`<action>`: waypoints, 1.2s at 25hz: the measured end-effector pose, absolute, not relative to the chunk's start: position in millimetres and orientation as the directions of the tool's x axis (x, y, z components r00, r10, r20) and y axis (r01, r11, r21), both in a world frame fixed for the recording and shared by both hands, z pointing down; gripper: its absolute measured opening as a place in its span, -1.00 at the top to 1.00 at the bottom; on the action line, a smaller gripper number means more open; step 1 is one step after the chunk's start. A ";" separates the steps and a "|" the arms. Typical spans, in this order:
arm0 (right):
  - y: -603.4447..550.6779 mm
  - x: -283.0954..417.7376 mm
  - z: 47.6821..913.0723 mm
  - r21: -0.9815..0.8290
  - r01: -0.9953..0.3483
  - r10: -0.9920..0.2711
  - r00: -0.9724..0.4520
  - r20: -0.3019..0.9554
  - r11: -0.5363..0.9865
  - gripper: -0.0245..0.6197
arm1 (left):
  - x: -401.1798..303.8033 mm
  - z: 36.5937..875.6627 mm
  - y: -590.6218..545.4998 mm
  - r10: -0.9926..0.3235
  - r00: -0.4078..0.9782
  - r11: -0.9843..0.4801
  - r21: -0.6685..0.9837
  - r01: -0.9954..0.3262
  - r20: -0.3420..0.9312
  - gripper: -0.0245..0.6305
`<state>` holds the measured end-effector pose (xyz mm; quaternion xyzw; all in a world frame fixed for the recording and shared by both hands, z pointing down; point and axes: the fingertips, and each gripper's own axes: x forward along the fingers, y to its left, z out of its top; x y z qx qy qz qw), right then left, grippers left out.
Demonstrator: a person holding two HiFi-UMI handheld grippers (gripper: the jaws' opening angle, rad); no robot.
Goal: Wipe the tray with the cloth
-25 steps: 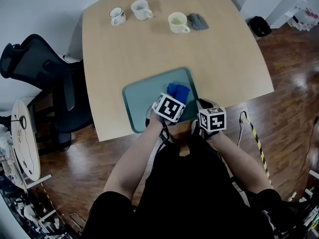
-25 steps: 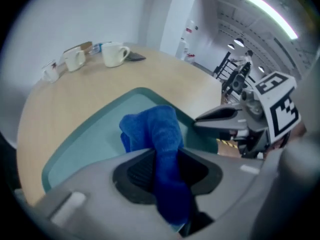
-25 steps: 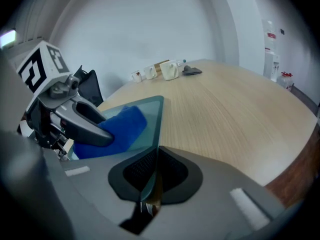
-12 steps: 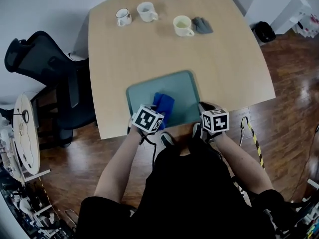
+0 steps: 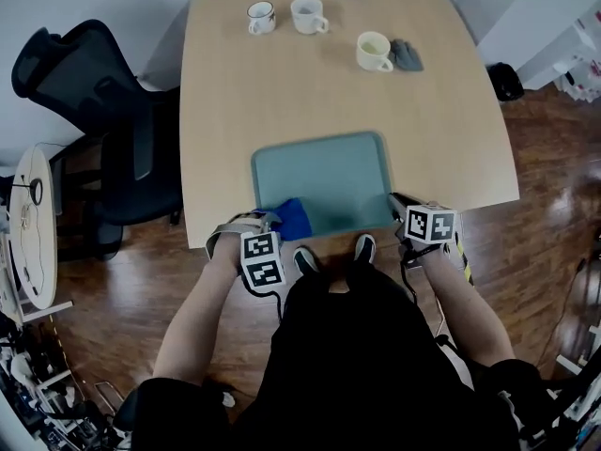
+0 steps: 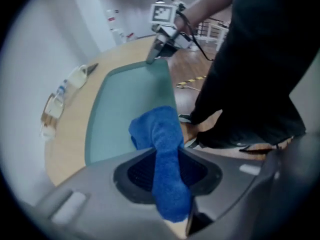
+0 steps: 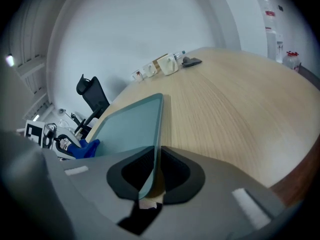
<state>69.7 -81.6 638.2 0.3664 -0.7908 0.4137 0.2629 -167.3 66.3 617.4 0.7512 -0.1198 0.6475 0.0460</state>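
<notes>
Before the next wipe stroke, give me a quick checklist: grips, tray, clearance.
1. Cloth clamped in the left gripper: ok, the jaws pinch it.
2. Cloth flat on the tray: cannot tell. It is at the near left corner, by the table edge.
3. Right gripper steadying the tray: not ok. The rim stands between its jaws, but they have just been opening and the pads no longer press on it.
4. Tray surface free of other things: ok, only the cloth is at it.
5. Mugs clear of the wipe path: ok, they are at the table's far end.
</notes>
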 end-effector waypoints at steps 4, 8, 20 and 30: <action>-81.3 75.7 637.4 -0.448 -0.802 -0.332 -0.580 0.744 0.395 0.85 | -128.1 623.0 54.5 -0.116 0.158 -0.988 -0.097 -0.122 0.981 0.56; -79.6 72.9 643.3 -0.499 -0.787 -0.311 -0.607 0.731 0.362 0.86 | -60.6 619.7 29.2 -0.106 0.232 -0.994 -0.097 -0.053 0.967 0.56; -74.8 67.6 642.5 -0.576 -0.744 -0.313 -0.666 0.677 0.339 0.85 | 32.5 622.9 -8.8 -0.105 0.243 -0.994 -0.100 -0.030 0.964 0.55; -71.0 68.5 645.0 -0.503 -0.766 -0.297 -0.627 0.720 0.400 0.85 | -32.7 607.4 -98.2 -0.307 0.192 -0.947 -0.279 -0.160 0.932 0.55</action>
